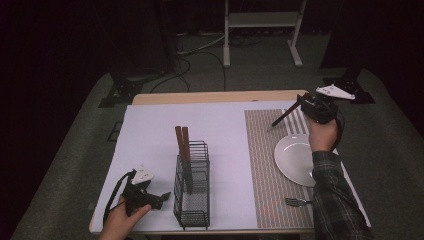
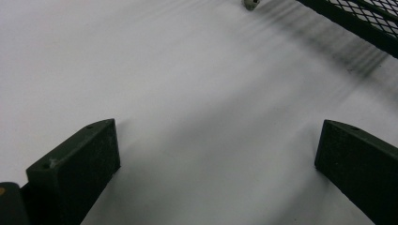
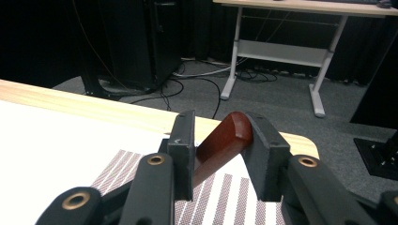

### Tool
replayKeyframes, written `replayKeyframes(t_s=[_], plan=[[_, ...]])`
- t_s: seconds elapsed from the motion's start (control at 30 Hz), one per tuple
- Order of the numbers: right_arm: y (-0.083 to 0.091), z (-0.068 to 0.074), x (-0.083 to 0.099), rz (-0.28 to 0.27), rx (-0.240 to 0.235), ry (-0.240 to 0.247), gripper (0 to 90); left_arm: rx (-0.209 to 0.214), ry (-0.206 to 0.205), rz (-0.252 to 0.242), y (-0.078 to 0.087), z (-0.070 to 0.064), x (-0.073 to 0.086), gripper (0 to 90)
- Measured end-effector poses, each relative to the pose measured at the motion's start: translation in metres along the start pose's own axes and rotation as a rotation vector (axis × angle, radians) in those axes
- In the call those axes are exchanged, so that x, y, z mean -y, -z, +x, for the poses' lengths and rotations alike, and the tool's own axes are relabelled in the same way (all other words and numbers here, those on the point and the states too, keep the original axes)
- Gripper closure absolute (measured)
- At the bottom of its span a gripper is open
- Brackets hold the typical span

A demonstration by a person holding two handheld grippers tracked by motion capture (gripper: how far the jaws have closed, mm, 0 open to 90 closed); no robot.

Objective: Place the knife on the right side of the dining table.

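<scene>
Left hand-held gripper [image 1: 162, 197] gapes empty beside rack [image 1: 192, 200]; right hand-held gripper [image 1: 301, 103] clamps knife [image 1: 285, 115] above plate [image 1: 292, 155]

No text, label, brand, number or sign can be read anywhere
</scene>
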State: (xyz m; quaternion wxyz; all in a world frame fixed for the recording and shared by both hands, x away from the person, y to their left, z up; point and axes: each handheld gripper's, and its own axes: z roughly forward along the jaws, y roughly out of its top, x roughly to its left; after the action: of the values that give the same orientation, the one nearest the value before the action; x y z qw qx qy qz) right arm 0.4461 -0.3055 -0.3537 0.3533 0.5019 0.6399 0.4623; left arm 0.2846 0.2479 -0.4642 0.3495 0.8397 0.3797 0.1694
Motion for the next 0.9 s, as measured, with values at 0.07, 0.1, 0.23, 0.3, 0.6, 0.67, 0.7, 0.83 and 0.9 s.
replayKeyframes(t_s=[0.07, 0.1, 0.23, 0.3, 0.6, 0.67, 0.7, 0.83, 0.9], plan=[[0.0, -0.002, 0.002, 0.006, 0.007, -0.003, 63.3, 0.0, 0.0, -0.001, 0.0, 0.0, 0.0, 0.0], [0.001, -0.005, 0.004, 0.01, 0.012, -0.01, 62.7, 0.0, 0.0, 0.0, 0.0, 0.0, 0.0, 0.0], [0.001, -0.009, 0.008, 0.015, 0.02, -0.02, 60.6, 0.001, 0.001, 0.0, 0.0, 0.0, 0.0, 0.0], [0.001, -0.012, 0.011, 0.023, 0.026, -0.028, 59.3, 0.001, 0.001, 0.0, 0.0, 0.0, 0.0, 0.0], [0.001, -0.025, 0.024, 0.044, 0.036, -0.075, 56.0, 0.001, 0.002, 0.0, 0.0, 0.0, 0.0, 0.0], [0.001, -0.028, 0.025, 0.047, 0.037, -0.085, 55.8, 0.001, 0.002, 0.0, 0.0, 0.0, 0.0, 0.0], [0.001, -0.028, 0.026, 0.048, 0.038, -0.09, 55.7, 0.001, 0.002, 0.0, 0.0, 0.0, 0.0, 0.0], [-0.001, -0.031, 0.029, 0.065, 0.051, -0.09, 52.9, 0.001, 0.003, -0.001, 0.0, 0.0, 0.0, 0.0], [-0.002, -0.033, 0.031, 0.068, 0.051, -0.102, 52.8, 0.001, 0.003, -0.001, 0.0, 0.0, 0.0, 0.0]])
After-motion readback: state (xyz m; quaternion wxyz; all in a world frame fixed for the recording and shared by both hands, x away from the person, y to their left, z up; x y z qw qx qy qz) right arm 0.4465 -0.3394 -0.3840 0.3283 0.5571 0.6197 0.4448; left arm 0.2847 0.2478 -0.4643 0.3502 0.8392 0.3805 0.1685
